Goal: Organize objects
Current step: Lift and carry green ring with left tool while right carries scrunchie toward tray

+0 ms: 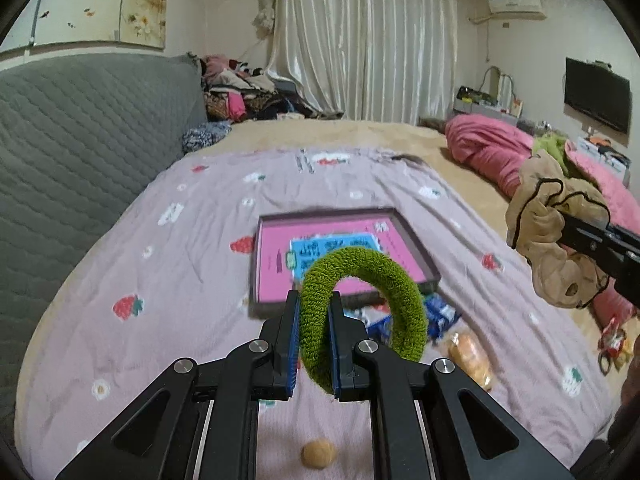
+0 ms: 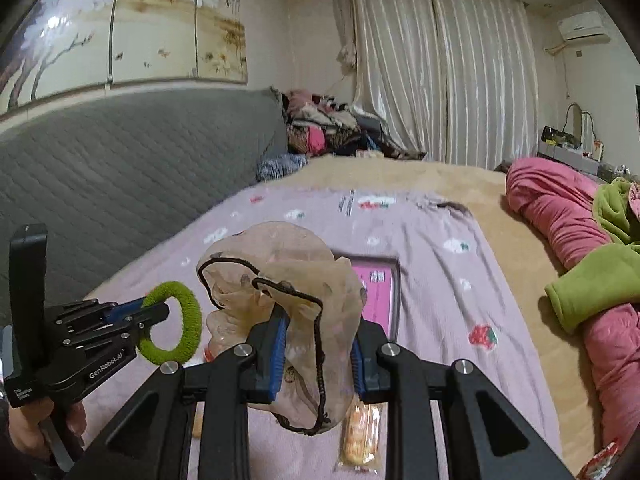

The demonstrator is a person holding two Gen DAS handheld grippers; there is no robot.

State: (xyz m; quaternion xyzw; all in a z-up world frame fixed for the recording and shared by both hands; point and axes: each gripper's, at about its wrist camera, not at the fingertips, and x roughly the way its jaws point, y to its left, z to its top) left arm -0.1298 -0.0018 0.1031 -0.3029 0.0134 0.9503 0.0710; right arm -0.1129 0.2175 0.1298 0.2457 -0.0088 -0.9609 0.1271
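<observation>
The left gripper (image 1: 314,340) is clamped on a green hair ring (image 1: 360,300), a fuzzy terry loop that stands on edge between the blue ribbed pads, its hole facing sideways and its arc rising above the fingers. The right gripper (image 2: 318,354) is clenched on a beige scrunchie (image 2: 280,280), a thin, crumpled, half-sheer bundle of fabric edged with black cord (the cord loops out over the top and hangs below the jaws), with no clear long axis. Both pieces are held in the air above the bed, on the near side of the shallow tray (image 1: 416,248). That tray is a flat rectangle with a dark rim and a glossy pink printed floor, lying on a lilac sheet (image 1: 160,280) dotted with strawberries, its long edge running across the left wrist view. Just in front of the tray's near corner lie crinkly blue and white wrappers (image 1: 438,314), and nearer still a clear packet of pale snacks (image 2: 358,436). A small tan ball (image 1: 318,454) sits well in front of the tray. Beyond the tray's right side, a quilted pink duvet (image 2: 560,216) is heaped on the tan blanket.
</observation>
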